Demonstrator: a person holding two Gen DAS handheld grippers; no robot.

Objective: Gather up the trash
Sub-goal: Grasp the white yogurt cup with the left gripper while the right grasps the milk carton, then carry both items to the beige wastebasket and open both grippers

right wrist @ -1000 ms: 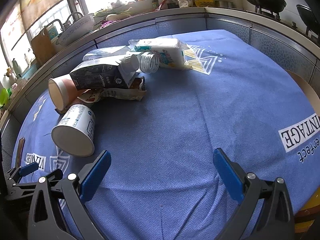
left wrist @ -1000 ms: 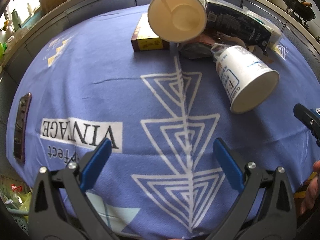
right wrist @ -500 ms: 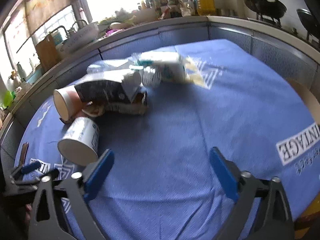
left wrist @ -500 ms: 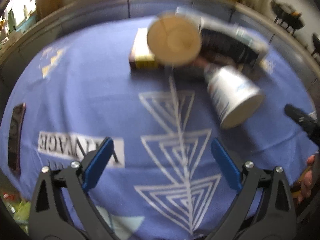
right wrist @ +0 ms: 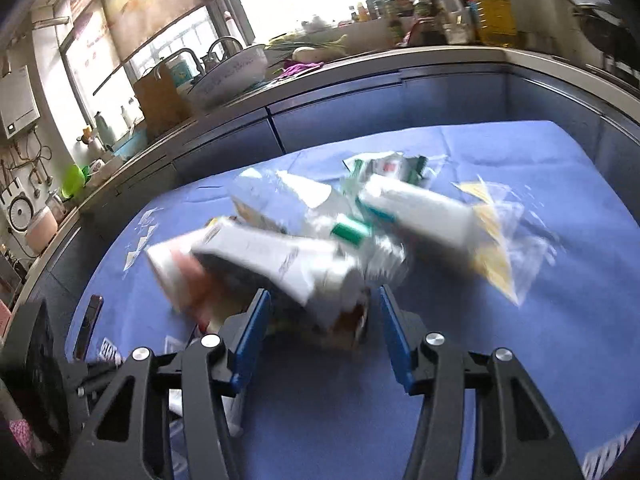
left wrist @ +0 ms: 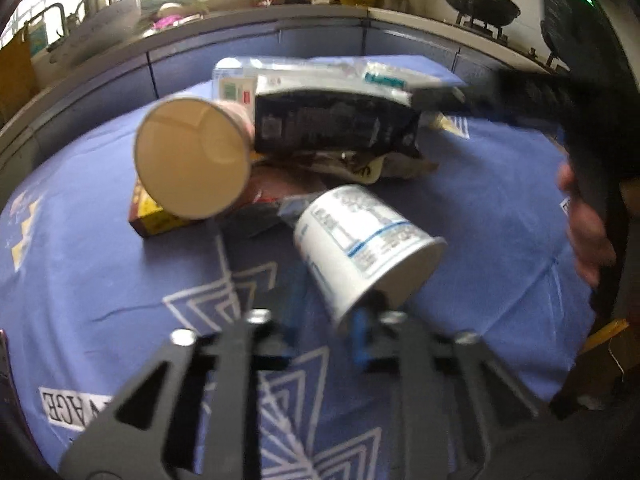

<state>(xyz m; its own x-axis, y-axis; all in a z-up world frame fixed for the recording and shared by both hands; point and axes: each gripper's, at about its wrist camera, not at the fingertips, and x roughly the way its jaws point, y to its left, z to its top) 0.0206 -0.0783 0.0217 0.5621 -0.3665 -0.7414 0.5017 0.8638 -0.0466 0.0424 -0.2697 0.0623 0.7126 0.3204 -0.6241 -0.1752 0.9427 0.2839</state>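
A pile of trash lies on the blue tablecloth point(left wrist: 100, 280). In the left wrist view a white paper cup point(left wrist: 360, 248) lies on its side, its rim between the narrowed fingers of my left gripper point(left wrist: 326, 320). Behind it are a tan-lined cup point(left wrist: 192, 164), a black carton point(left wrist: 336, 124) and a small brown box point(left wrist: 152, 216). In the right wrist view my right gripper point(right wrist: 320, 320) has closed in around the carton's white end point(right wrist: 280, 264); contact is blurred. A white packet point(right wrist: 420, 208) and clear wrappers point(right wrist: 504, 248) lie beyond.
A dark phone point(right wrist: 88, 328) lies near the table's left edge. A kitchen counter point(right wrist: 360, 64) with bowls, bottles and a sink runs behind the table. A wok point(left wrist: 480, 4) sits on the stove at the far right. The right gripper's handle and hand point(left wrist: 588, 224) show at the right.
Both grippers moved forward into the pile and their jaws narrowed. The left now straddles the white cup's rim; the right now brackets the carton's end.
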